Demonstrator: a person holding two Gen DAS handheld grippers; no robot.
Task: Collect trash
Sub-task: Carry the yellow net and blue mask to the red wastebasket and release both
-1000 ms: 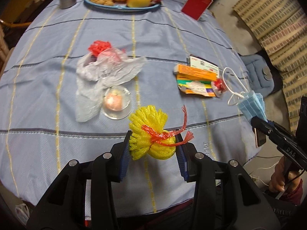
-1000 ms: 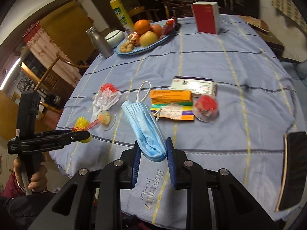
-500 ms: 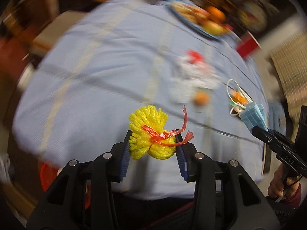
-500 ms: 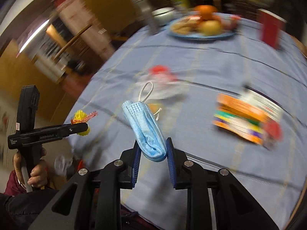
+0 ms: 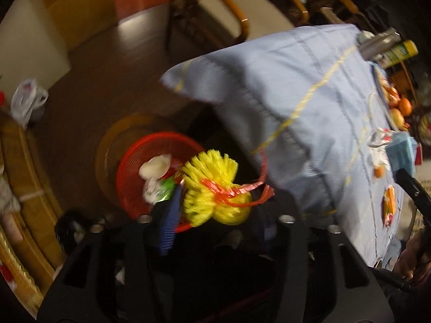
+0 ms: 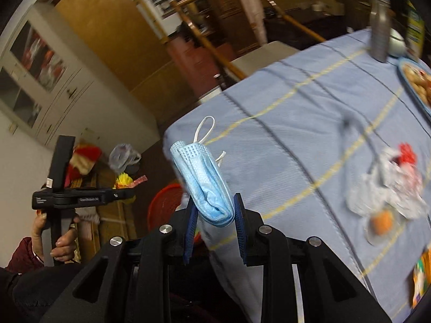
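My left gripper (image 5: pixel 215 204) is shut on a yellow foam fruit net (image 5: pixel 212 188) tied with a red strip, held off the table above the floor, just right of a red basket (image 5: pixel 129 172) holding white and green trash. My right gripper (image 6: pixel 214 215) is shut on a folded blue face mask (image 6: pixel 204 183), held over the table's near-left edge. The left gripper (image 6: pixel 121 188) with the net also shows in the right wrist view, above the red basket (image 6: pixel 164 202).
The blue-clothed table (image 6: pixel 309 140) holds a crumpled plastic bag with red trash (image 6: pixel 390 185), a clear lid with an orange bit (image 6: pixel 381 223), a fruit plate (image 6: pixel 414 83) and a metal bottle (image 6: pixel 379 40). A chair (image 5: pixel 229 24) stands behind. A plastic bag (image 5: pixel 27 102) lies on the floor.
Both grippers have swung left off the table toward the floor, carrying the net and the mask. The red basket has come into view under the left gripper.
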